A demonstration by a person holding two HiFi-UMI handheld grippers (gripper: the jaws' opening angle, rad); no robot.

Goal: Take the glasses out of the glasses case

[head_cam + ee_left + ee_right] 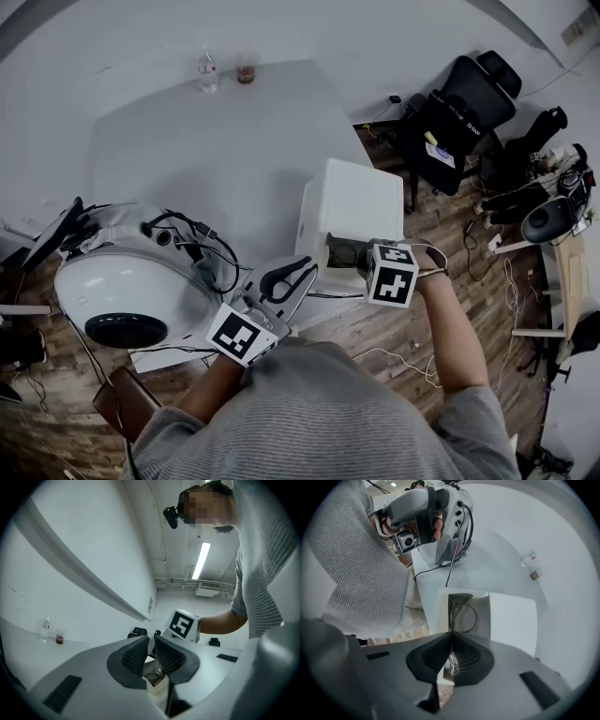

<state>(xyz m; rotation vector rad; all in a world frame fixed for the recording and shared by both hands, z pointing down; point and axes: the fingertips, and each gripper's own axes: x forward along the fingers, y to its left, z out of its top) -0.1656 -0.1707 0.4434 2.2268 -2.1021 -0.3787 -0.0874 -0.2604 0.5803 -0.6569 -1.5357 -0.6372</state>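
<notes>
The room was an office space with a wooden floor [361, 323] strewn with cables, pale walls and a black office chair [464, 98] off to the right. A wide, pale, matte table [234, 141] filled the middle. It was mostly bare, with a bottle [207, 71] and a small cup [246, 72] far off at its back edge. A white domed device [131, 281] sat at its near left corner.

The white glasses case [352, 202] lay at the table's near edge, its open end toward the person. The left gripper [151, 646] was aimed about level at that end. Its pads stood a slit apart and pressed nothing, and it appeared clear of the case. The right gripper [451, 644] pointed straight down at the opening, pinching the thin wire frame of the glasses [459, 613], most of which was still inside the case.

The larger risk seemed to be the case itself. Nothing held it down on a smooth top so near the edge, so a snagged frame could have dragged it along or tipped it to the floor. The smaller risk lay in the hold, because the pads pinched only a thin wire. A skewed or hurried pull might have let the wire slip out, or twisted and bent the frame against the case's mouth.
</notes>
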